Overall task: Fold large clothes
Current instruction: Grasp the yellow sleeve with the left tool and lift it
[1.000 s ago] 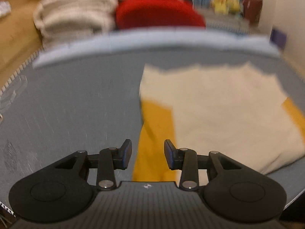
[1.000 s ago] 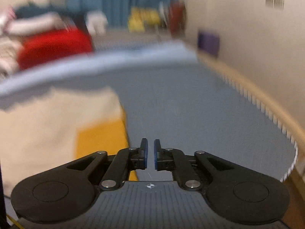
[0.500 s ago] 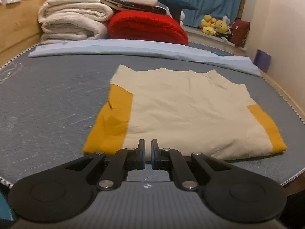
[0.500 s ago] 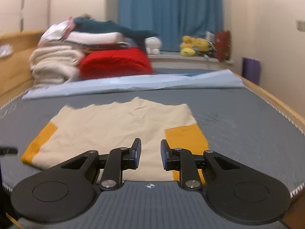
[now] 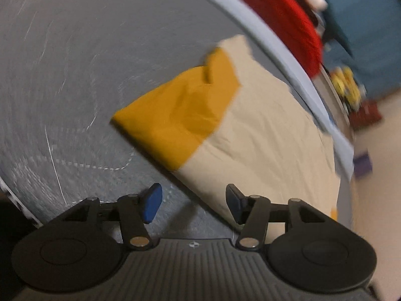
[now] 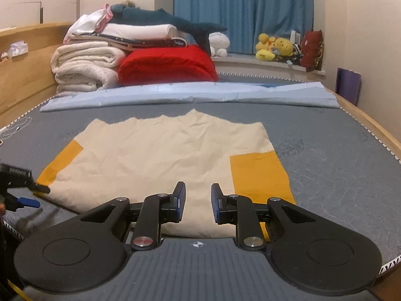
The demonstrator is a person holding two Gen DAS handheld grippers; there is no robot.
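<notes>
A cream garment point(image 6: 160, 155) with mustard-yellow sleeves lies flat on the grey mattress point(image 6: 325, 155). My left gripper point(image 5: 193, 207) is tilted down at the garment's near left edge, by the yellow sleeve point(image 5: 180, 115). Its jaws are opening; one finger point(image 5: 233, 205) overlaps the cream edge and the other hangs over bare mattress, with no cloth pinched. The right wrist view shows that left gripper point(image 6: 37, 197) at the far left, beside the left sleeve corner. My right gripper point(image 6: 198, 202) hovers over the near hem beside the right yellow sleeve point(image 6: 260, 175), jaws slightly apart and gripping nothing.
A folded light-blue sheet point(image 6: 200, 95) runs across the mattress behind the garment. Beyond it lie stacked white blankets point(image 6: 85, 67) and a red blanket point(image 6: 165, 65). Plush toys point(image 6: 273, 47) sit by the blue curtain. A wooden bed frame point(image 6: 371, 128) edges the right side.
My left gripper dropped toward the mattress and rolled, and its jaws went from shut to wide apart near the yellow sleeve. The right gripper swung to face the garment, parted slightly, then held still.
</notes>
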